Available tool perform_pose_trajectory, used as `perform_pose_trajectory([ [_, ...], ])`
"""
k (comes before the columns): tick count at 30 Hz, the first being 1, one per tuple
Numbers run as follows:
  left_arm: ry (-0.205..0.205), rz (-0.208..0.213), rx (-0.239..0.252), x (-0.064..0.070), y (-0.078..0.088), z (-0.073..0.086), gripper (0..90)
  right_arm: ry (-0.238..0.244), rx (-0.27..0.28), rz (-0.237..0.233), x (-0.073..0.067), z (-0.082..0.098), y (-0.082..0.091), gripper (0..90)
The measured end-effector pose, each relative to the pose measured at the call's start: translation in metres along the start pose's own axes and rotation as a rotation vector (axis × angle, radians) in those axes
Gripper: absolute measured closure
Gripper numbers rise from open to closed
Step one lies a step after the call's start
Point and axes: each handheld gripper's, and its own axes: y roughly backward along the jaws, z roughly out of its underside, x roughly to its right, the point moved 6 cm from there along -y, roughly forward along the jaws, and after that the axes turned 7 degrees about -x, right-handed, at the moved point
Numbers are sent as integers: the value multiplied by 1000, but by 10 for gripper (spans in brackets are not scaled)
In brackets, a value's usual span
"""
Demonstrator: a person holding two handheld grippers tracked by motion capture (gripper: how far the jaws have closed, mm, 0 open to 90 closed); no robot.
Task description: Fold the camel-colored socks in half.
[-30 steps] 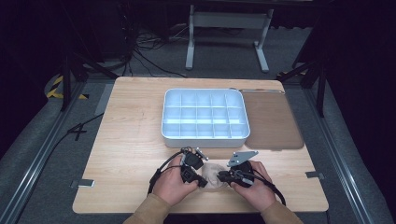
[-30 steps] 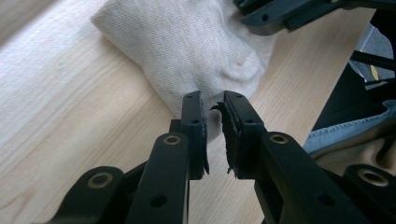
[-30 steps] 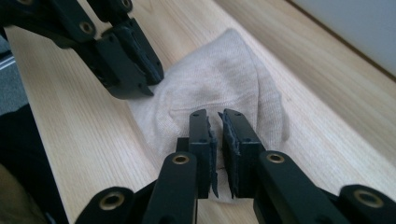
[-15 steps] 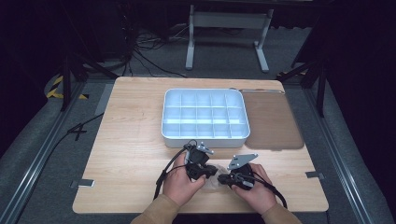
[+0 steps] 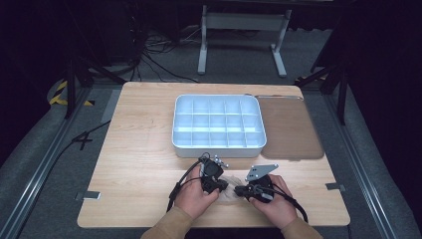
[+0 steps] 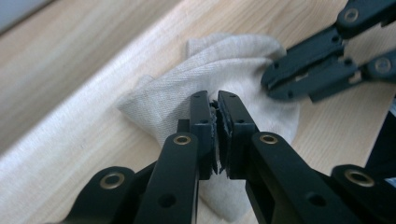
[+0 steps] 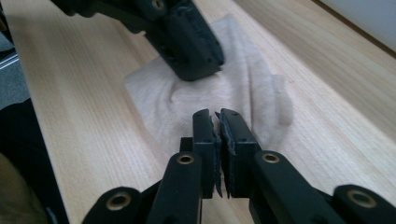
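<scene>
A small beige cloth (image 5: pixel 230 194) lies bunched on the wooden table (image 5: pixel 139 164) near its front edge, between the person's two hands. My left gripper (image 5: pixel 222 186) comes in from the left and my right gripper (image 5: pixel 240 190) from the right, tips close together. In the left gripper view the jaws (image 6: pixel 215 100) are shut over the rumpled cloth (image 6: pixel 173 102), and the right gripper (image 6: pixel 273 81) meets its far edge. In the right gripper view the jaws (image 7: pixel 215 115) are shut at the near edge of the cloth (image 7: pixel 243 60), with the left gripper (image 7: pixel 201 70) pinching creased fabric.
A white compartment tray (image 5: pixel 217 151) stands just behind the hands at mid-table. A brown mat (image 5: pixel 291 129) lies to its right. Bare wood stretches to the left of the tray and hands.
The left gripper has shifted slightly right, toward the right gripper. The cloth between them looks more bunched than a second ago.
</scene>
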Motion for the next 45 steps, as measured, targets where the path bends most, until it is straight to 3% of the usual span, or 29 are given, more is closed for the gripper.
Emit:
perform_pose_trajectory([
  [4,-11,11,-1,4,3,0,855,-9,6,2,5,2,1,876],
  [6,-15,-4,47,4,8,-3,832,1,4,6,5,2,0,881],
  [7,-13,-27,122,1,12,-7,818,4,-1,8,4,2,0,883],
  [8,-19,-59,156,-2,14,-8,785,6,-3,8,3,2,0,885],
  [9,-19,-59,156,-2,14,-8,772,6,-3,8,3,2,0,885],
  [10,-20,-94,168,-5,13,-9,772,9,-3,9,3,2,0,885],
  [12,-20,-112,143,-8,9,-8,786,15,-1,10,3,2,0,885],
  [17,-6,-107,115,-11,3,-6,822,12,-2,11,2,2,1,884],
  [25,3,-109,113,-13,6,-4,835,7,-11,10,4,6,6,888],
  [30,2,-102,111,-14,5,-3,834,-23,-6,-16,6,10,3,892],
  [32,-14,-110,121,-13,8,-3,829,-29,1,-26,7,10,3,892],
  [39,-10,-107,131,-8,25,1,802,-3,-16,-1,3,6,6,894],
  [45,-9,-101,142,-9,37,8,777,21,32,3,0,-6,15,895],
])
